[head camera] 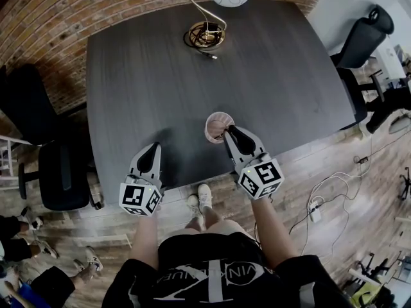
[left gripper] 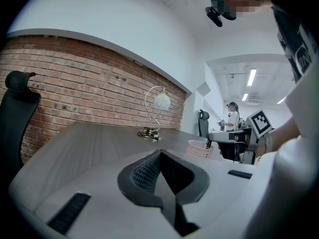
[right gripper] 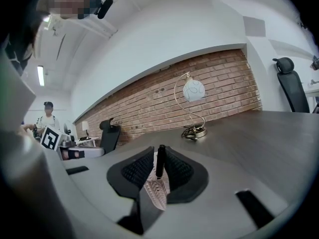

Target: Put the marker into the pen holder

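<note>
Right gripper view shows the right gripper (right gripper: 159, 157) pinching a black marker (right gripper: 160, 166) upright over the pink mesh pen holder (right gripper: 157, 193). The left gripper (left gripper: 160, 156), pressed together and empty, hovers at the table's (head camera: 160, 76) near edge. A lamp (head camera: 207, 34) stands at the far edge.

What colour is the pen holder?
The pen holder is pale pink mesh; right gripper view shows it best.

Short-sleeved black T-shirt (head camera: 192, 252), white lettering (head camera: 212, 276) across chest, white shoes (head camera: 204, 196)
</note>
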